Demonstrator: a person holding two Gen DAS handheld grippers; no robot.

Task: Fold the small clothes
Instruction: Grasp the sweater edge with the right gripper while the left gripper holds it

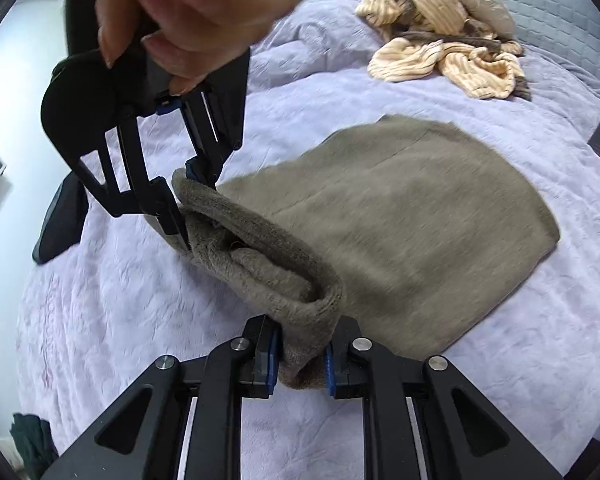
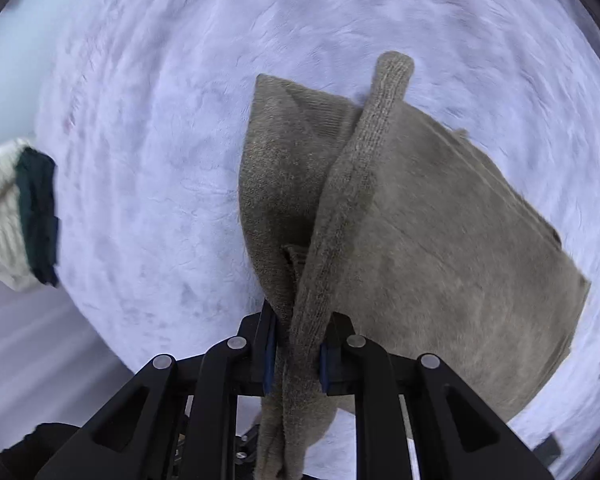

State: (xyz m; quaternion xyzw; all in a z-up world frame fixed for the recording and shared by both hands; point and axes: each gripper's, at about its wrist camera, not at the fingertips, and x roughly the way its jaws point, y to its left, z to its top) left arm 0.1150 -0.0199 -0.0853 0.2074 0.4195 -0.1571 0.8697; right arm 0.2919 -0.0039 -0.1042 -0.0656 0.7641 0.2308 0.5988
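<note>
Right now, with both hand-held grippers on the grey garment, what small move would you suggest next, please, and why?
Probably carry the pinched edge across toward the flat far half. The left hand-held gripper and right hand-held gripper each clamp the grey garment, its near edge raised off the lilac bedspread.

Garment (image 1: 400,216) on bed (image 1: 120,320), clothes pile (image 1: 440,40) behind.

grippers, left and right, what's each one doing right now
left gripper: closed on the edge of the taupe fuzzy knit garment.
right gripper: closed on another bunched edge of the same garment.
</note>
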